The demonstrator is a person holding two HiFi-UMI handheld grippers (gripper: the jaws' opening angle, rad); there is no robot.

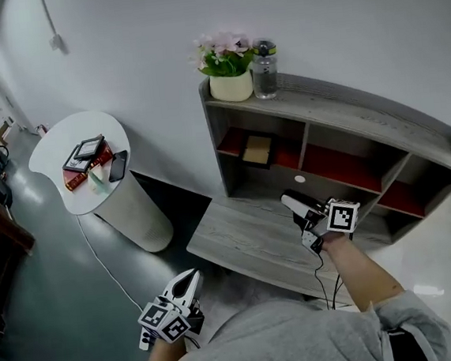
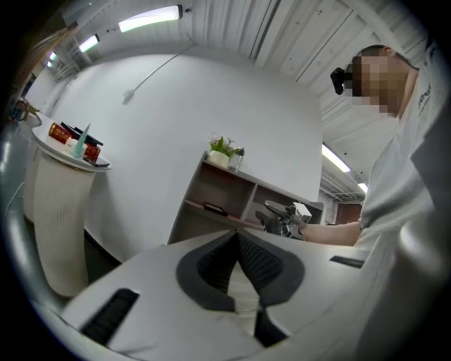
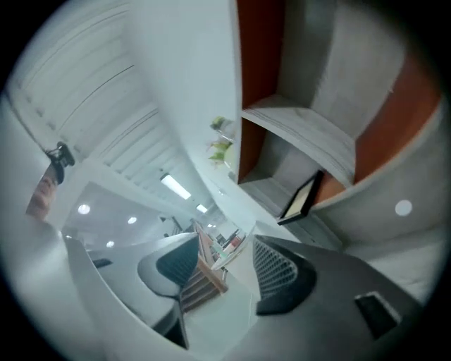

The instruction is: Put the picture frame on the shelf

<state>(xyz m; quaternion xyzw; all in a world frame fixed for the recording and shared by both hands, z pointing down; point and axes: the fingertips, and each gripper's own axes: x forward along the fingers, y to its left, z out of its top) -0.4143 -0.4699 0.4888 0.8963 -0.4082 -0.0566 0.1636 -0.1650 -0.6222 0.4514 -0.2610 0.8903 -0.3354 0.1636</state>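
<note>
The picture frame [image 1: 258,149], dark-rimmed with a pale picture, leans against the red back of the upper left compartment of the grey shelf unit [image 1: 337,108]. It shows as well in the right gripper view, picture frame [image 3: 304,197], and small in the left gripper view, picture frame [image 2: 215,208]. My right gripper [image 1: 289,201] hovers over the lower shelf board, right of and below the frame, and is apart from it. Its jaws stand open with nothing between them [image 3: 225,264]. My left gripper [image 1: 190,277] hangs low near my body, away from the shelf, jaws shut and empty [image 2: 238,243].
A flower pot [image 1: 229,74] and a clear bottle [image 1: 264,70] stand on the shelf's top left end. A round white side table [image 1: 64,155] at the left carries books and a phone [image 1: 118,165]. A cable [image 1: 107,266] runs across the floor. The grey desk board [image 1: 247,241] juts out below the shelf.
</note>
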